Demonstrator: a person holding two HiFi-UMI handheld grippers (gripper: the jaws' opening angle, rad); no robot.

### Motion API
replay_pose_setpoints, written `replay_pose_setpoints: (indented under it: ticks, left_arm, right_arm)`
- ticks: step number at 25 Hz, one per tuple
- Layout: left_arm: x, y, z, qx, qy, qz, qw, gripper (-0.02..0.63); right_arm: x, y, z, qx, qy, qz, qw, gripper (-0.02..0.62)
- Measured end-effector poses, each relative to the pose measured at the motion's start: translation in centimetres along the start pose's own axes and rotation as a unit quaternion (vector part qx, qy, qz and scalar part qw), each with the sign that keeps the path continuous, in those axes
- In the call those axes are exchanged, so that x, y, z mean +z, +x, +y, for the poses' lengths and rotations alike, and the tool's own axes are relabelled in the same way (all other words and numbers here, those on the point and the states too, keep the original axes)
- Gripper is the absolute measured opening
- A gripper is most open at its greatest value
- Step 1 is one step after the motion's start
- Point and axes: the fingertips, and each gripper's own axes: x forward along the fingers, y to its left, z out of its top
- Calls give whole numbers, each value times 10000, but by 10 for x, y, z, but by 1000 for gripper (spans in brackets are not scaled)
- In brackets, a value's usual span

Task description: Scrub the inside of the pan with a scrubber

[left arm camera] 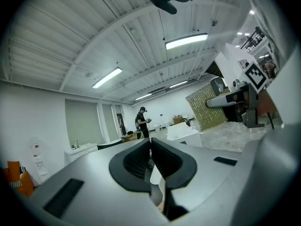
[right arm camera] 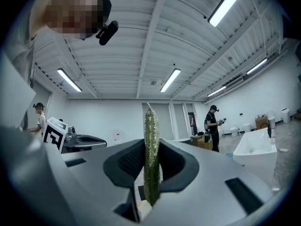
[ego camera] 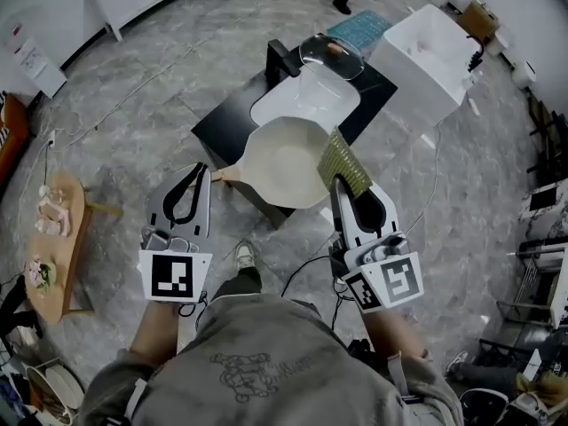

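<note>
Right hand-held gripper (ego camera: pixel 338 181), level, clamps the scrubber (ego camera: pixel 345 161); left hand-held gripper (ego camera: pixel 202 170) grips the pan handle (ego camera: pixel 224 174).

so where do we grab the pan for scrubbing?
By its handle, coming in along it from the near-left, as the left gripper does now. The pan bowl is too wide to pinch, and the handle sticks out clear of the scrubber.

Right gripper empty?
No, the right gripper is shut on the scrubber, which stands edge-on between its jaws.
</note>
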Motion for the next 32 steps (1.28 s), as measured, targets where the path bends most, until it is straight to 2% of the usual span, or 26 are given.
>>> replay_pose_setpoints:
  ticks: [8, 16, 23, 32]
  left_arm:
    - [-24, 66, 37, -556, -24, 146, 9983, 25]
    - [-45, 104, 53, -934, -65, 247, 9953, 25]
    - [-58, 124, 50, -1065, -57, 421, 9934, 25]
    - [-68, 144, 37, -1164, 340, 728, 9899, 26]
  right_arm:
    - [-18, 73, -17, -270, -79, 242, 9993, 77]
    - [-36, 114, -31, -516, -163, 476, 9974, 77]
    - [-55, 130, -46, -437, -259, 796, 9955, 77]
    - [-84, 137, -78, -152, -156, 1118, 9935, 77]
